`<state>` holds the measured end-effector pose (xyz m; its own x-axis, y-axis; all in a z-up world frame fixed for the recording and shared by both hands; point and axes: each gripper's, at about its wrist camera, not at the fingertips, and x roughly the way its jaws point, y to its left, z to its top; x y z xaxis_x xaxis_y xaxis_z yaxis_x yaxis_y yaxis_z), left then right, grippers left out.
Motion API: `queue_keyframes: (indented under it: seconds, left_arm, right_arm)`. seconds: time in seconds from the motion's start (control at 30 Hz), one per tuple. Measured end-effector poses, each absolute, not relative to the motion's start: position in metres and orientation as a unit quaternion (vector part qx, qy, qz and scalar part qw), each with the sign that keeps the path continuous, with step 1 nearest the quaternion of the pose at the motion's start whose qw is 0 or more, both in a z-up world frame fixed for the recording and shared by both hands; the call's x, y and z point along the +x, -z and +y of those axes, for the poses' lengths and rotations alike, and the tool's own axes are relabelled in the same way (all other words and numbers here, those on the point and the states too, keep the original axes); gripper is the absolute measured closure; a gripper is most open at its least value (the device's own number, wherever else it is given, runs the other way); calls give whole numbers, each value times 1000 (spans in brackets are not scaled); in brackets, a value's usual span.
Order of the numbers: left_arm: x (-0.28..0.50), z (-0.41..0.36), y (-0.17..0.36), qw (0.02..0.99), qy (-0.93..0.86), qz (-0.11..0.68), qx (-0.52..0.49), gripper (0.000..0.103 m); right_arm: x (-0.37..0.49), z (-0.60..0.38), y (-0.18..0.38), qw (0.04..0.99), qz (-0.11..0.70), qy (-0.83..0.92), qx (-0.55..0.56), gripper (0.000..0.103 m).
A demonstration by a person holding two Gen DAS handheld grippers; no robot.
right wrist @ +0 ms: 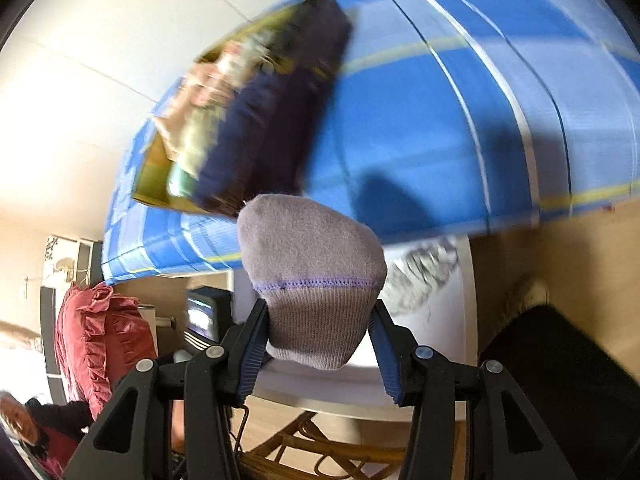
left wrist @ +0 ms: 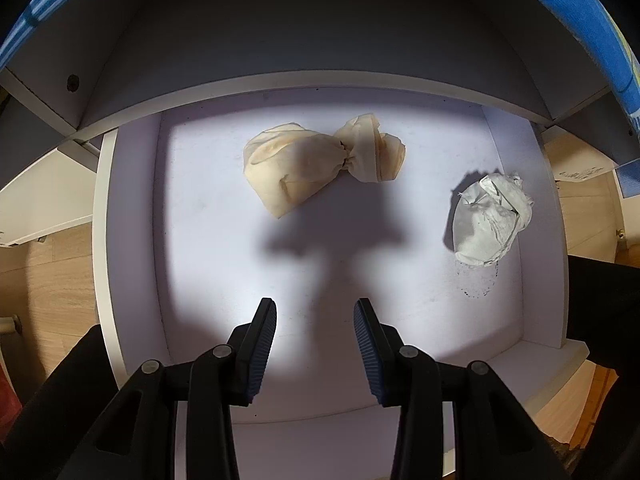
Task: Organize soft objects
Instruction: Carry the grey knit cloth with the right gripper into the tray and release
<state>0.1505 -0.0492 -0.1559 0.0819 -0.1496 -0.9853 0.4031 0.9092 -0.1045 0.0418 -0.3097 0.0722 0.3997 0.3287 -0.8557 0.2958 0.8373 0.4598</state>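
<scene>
In the left wrist view a white drawer (left wrist: 132, 216) stands open below me. A knotted cream sock bundle (left wrist: 316, 160) lies at its back middle. A balled grey-white sock bundle (left wrist: 490, 220) lies at its right side. My left gripper (left wrist: 316, 320) is open and empty above the drawer's front half. In the right wrist view my right gripper (right wrist: 318, 320) is shut on a rolled grey-mauve sock (right wrist: 312, 276) with a purple seam, held in the air. The view is blurred by motion.
A blue striped cloth (right wrist: 420, 120) covers the top above the drawer, with a cardboard box (right wrist: 224, 120) of mixed items on it. The drawer's white edge (right wrist: 460, 320) shows behind the sock. A red cushion (right wrist: 100, 340) and wooden floor (left wrist: 52, 280) lie around.
</scene>
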Motion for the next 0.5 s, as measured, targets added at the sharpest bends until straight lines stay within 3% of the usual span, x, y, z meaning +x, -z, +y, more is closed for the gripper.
queue_keyframes:
  seconds: [0.2, 0.5]
  left_arm:
    - [152, -50, 157, 725, 187, 656, 97, 63]
    - [152, -54, 158, 717, 194, 662, 98, 63]
  right_arm:
    - [81, -277, -117, 805, 534, -50, 254, 53]
    - [166, -197, -134, 815, 543, -97, 179, 53]
